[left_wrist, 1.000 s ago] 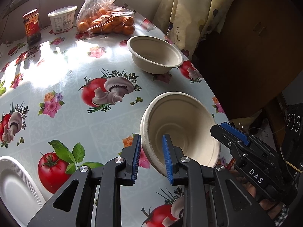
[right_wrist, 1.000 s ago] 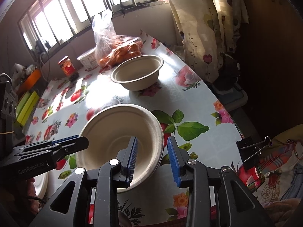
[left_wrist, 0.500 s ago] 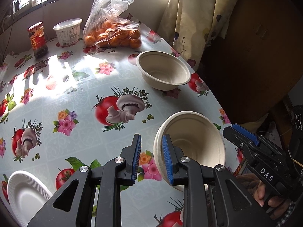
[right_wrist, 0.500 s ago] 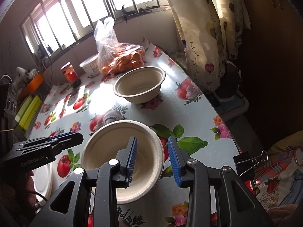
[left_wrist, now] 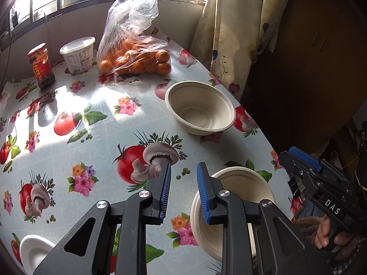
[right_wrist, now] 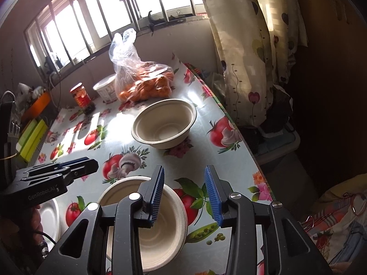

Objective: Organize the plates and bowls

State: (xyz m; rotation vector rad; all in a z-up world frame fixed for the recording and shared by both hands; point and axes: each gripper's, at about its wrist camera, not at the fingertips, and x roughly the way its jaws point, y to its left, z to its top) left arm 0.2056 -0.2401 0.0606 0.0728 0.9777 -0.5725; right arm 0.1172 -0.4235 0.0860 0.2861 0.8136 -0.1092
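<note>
A beige paper bowl [left_wrist: 240, 190] [right_wrist: 160, 226] sits on the table near its front right edge. My left gripper [left_wrist: 183, 188] is open above it and to its left, holding nothing. My right gripper [right_wrist: 184, 189] is open over the bowl's right rim, holding nothing. A second beige bowl [left_wrist: 199, 110] [right_wrist: 165, 123] stands farther back near the right edge. A white plate [left_wrist: 34, 252] [right_wrist: 50, 217] lies at the front left.
A bag of oranges [left_wrist: 135, 52], a white tub [left_wrist: 78, 55] and a red jar [left_wrist: 41, 66] stand at the back by the window. A curtain [left_wrist: 240, 29] hangs beyond the table's right edge [right_wrist: 250, 151]. Green boxes [right_wrist: 32, 137] lie at the far left.
Both grippers have pulled back and up from the near bowl. The jaws of both are wider apart, and the bowl now rests flat on the table.
</note>
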